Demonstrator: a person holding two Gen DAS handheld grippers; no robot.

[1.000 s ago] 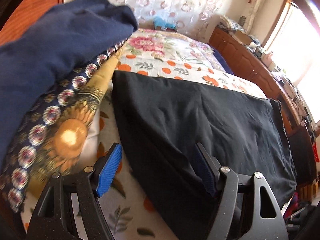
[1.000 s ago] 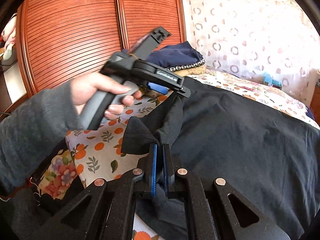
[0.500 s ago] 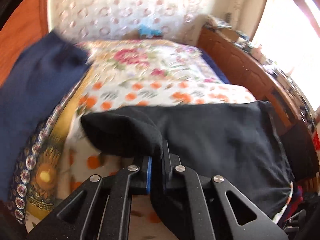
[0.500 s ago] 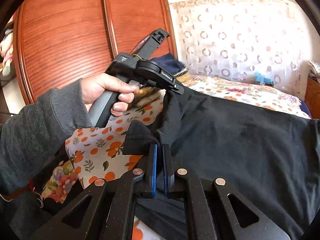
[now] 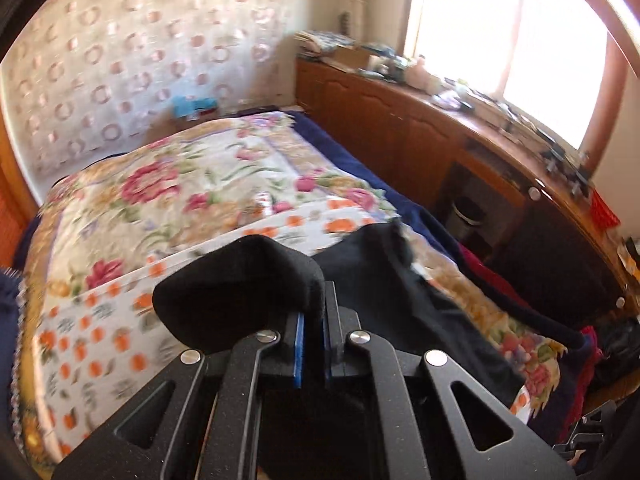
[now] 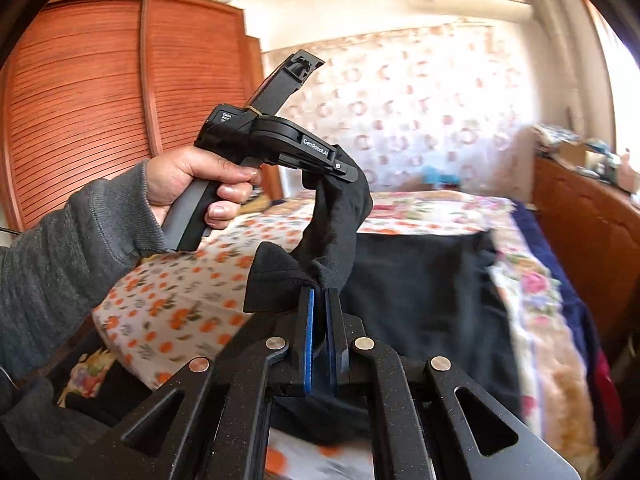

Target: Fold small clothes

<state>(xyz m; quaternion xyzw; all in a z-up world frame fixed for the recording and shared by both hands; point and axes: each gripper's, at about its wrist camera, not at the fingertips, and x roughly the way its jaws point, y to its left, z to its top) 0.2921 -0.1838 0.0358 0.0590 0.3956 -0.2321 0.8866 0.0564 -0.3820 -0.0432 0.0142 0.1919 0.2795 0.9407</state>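
Observation:
A black garment (image 6: pixel 424 292) lies on the floral bedspread (image 6: pixel 180 308), with its near edge lifted. My left gripper (image 5: pixel 313 320) is shut on a bunched corner of the black garment (image 5: pixel 240 292). It also shows in the right wrist view (image 6: pixel 340 168), held up in a hand, with cloth hanging from it. My right gripper (image 6: pixel 320 304) is shut on another corner of the same edge. The lifted strip of cloth runs between the two grippers. The far part of the garment (image 5: pixel 384 256) still rests on the bed.
A wooden wardrobe (image 6: pixel 80 120) stands at the left. A wooden cabinet (image 5: pixel 460 152) with clutter runs along the right under a bright window (image 5: pixel 520 32). A patterned curtain (image 5: pixel 120 72) hangs behind the bed. Dark and red clothes (image 5: pixel 500 280) lie at the bed's right edge.
My left gripper closed on the garment's corner and lifted it, swinging right toward the window. My right gripper stayed shut and rose with the cloth.

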